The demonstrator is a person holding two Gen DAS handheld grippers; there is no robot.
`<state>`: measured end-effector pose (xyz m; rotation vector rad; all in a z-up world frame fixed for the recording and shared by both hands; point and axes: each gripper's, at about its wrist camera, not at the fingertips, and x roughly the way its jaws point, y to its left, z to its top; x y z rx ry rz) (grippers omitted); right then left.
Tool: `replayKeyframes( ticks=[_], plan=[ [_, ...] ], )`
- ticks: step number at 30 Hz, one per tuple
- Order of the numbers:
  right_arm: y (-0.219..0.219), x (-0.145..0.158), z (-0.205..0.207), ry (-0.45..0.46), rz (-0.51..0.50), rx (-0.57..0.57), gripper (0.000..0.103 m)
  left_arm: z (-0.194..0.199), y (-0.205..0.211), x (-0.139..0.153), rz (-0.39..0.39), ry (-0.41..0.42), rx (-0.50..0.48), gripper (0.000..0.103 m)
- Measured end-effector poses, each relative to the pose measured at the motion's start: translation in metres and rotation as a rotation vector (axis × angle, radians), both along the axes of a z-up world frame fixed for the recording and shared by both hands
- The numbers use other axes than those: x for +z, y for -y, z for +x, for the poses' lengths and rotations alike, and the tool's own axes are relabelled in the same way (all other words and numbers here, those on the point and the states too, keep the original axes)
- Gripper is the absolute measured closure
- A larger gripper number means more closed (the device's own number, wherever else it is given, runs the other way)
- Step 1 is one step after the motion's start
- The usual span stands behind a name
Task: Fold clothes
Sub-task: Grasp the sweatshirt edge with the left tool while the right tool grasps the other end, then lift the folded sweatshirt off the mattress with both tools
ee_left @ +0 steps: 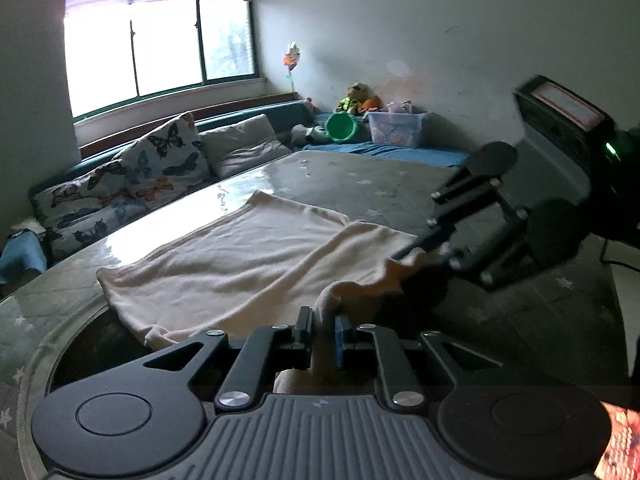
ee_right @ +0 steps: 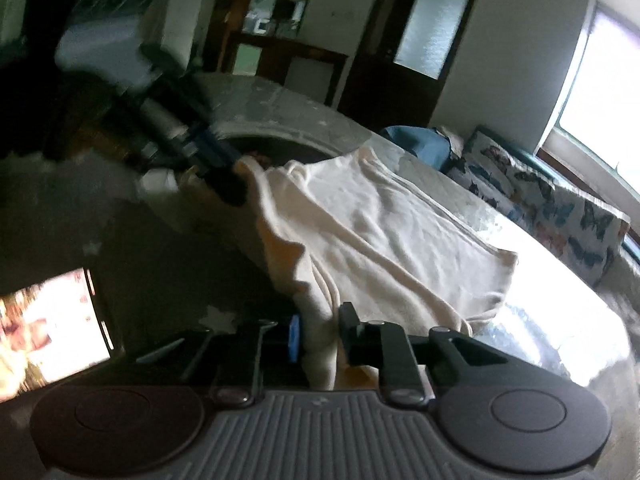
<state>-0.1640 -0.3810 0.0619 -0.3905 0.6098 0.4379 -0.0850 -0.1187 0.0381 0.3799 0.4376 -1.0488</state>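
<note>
A cream garment (ee_left: 248,264) lies spread over the grey star-patterned table (ee_left: 360,184). My left gripper (ee_left: 324,330) is shut on the garment's near edge, and a fold of cloth rises between its fingers. In the left wrist view, my right gripper (ee_left: 412,254) comes in from the right and pinches the same edge further along. The right wrist view shows the garment (ee_right: 384,232) running away from my right gripper (ee_right: 320,336), which is shut on a bunched strip of it. At the upper left of that view, my left gripper (ee_right: 236,176) holds the other corner.
A sofa with butterfly cushions (ee_left: 132,176) and a window (ee_left: 160,48) stand behind the table. Toys, a green bowl (ee_left: 340,126) and a clear plastic box (ee_left: 396,128) sit at the far right. A dark round opening (ee_left: 92,344) is at the table's near left. A lit screen (ee_right: 52,332) lies left of my right gripper.
</note>
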Motion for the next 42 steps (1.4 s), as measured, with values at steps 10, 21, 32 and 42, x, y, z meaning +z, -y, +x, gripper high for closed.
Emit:
replayKeyframes(
  ticks=[10,21,32,42],
  plan=[
    [0.009,0.011,0.000,-0.013,0.067,-0.036,0.088,-0.023,-0.012,-0.014,0.075,0.071,0.000,0.061],
    [0.005,0.014,-0.003,-0.004,0.065,-0.041,0.097,-0.025,-0.004,-0.032,0.150,0.132,-0.027,0.067],
    [0.000,0.013,-0.012,0.003,0.058,-0.005,0.098,-0.027,-0.008,-0.022,0.134,0.087,-0.005,0.097],
    [-0.008,0.028,-0.047,-0.012,0.075,0.028,0.099,-0.055,-0.026,-0.004,0.124,0.051,-0.020,0.097]
  ],
)
